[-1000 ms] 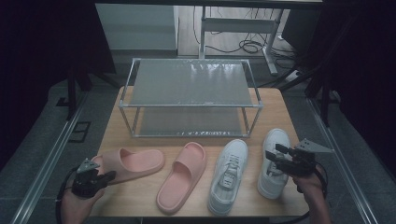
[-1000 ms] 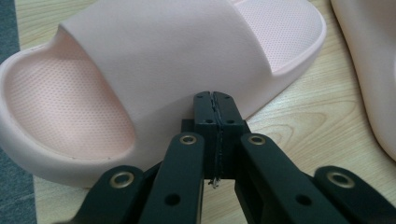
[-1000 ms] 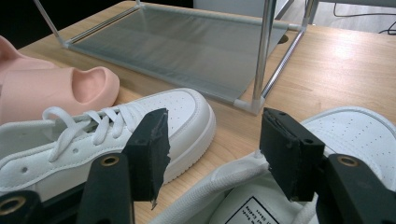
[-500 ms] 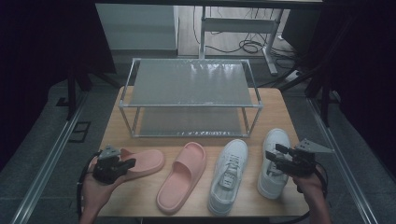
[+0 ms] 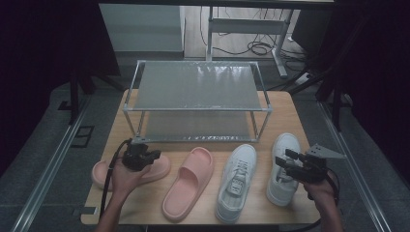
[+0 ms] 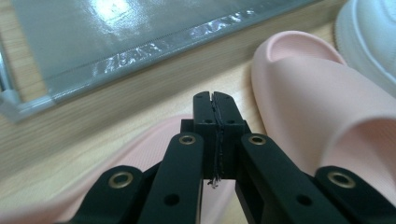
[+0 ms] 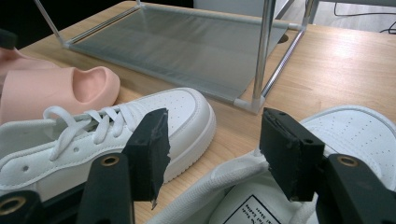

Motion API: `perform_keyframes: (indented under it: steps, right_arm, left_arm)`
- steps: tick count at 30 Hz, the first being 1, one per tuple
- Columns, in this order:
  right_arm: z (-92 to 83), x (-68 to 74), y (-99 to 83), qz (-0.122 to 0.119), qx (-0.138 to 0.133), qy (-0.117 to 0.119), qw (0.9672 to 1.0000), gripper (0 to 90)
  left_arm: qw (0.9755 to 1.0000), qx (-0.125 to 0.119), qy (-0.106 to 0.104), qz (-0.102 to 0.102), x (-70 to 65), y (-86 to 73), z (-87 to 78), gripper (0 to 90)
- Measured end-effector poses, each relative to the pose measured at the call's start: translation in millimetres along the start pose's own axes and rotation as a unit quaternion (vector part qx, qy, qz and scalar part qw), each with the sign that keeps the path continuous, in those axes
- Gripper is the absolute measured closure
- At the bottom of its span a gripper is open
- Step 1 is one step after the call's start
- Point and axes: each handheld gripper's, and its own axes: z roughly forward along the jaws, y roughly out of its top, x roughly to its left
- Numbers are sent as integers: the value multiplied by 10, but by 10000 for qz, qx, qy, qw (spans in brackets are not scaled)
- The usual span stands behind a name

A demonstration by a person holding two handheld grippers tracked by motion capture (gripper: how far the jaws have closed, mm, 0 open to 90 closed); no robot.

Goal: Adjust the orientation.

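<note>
Two pink slippers and two white sneakers lie in a row on the wooden table. My left gripper [image 5: 153, 155] is shut with nothing in it, low over the toe end of the left slipper [image 5: 104, 175]; in the left gripper view its tips [image 6: 215, 99] meet above that slipper [image 6: 149, 140]. The second slipper [image 5: 188, 184] [image 6: 322, 107] lies just to its right. My right gripper [image 5: 283, 162] [image 7: 212, 122] stands open over the collar of the right sneaker [image 5: 284, 145] [image 7: 359, 126], its pads apart from it. The left sneaker [image 5: 237, 181] [image 7: 116, 135] lies beside it.
A two-shelf metal rack [image 5: 198, 92] stands across the back of the table, its lower shelf [image 6: 116, 32] [image 7: 187, 46] close behind the shoes. A rack post [image 7: 262, 51] rises just beyond the right sneaker. Bare table [image 5: 285, 111] shows at the right of the rack.
My left gripper has moved right and a little up, from the table's left edge to over the left slipper's toe end, still shut. The right gripper has not moved.
</note>
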Motion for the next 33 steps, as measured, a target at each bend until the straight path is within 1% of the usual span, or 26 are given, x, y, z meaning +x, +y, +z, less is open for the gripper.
perform_keyframes:
  steps: [1,2,5,7,12,13,17,25,26,30,33]
  right_arm:
    - [-2,-2,0,1,-2,3,10000,428]
    - [-2,-2,0,1,-2,3,10000,428]
    - [-7,-8,-2,11,-8,-2,10000,428]
    - [-8,-13,-4,27,-15,-5,10000,428]
    - [-11,-9,-2,11,-7,-3,10000,428]
    - [-11,-11,-3,16,-4,-7,10000,428]
    - [-7,-7,-6,17,8,-10,10000,428]
    - [0,-2,-6,2,17,-2,10000,428]
    - [0,-4,-8,5,19,-5,10000,428]
    - [-7,-5,-9,4,15,-10,10000,428]
    - [-11,-4,-8,7,-1,-10,10000,428]
  left_arm:
    - [10000,66,23,-9,6,36,77,895]
    - [10000,66,23,-9,6,36,77,895]
    - [9998,168,59,-28,29,73,177,895]
    - [9997,230,68,-97,55,96,258,893]
    - [9993,304,94,-172,91,109,336,892]
    - [9991,352,99,-206,107,113,368,891]
    - [9985,441,140,-275,129,115,426,890]
    - [9974,615,145,-345,163,110,505,890]
    - [9971,629,155,-388,162,108,514,891]
    - [9968,702,163,-351,166,98,539,891]
    - [9965,709,151,-407,163,90,541,893]
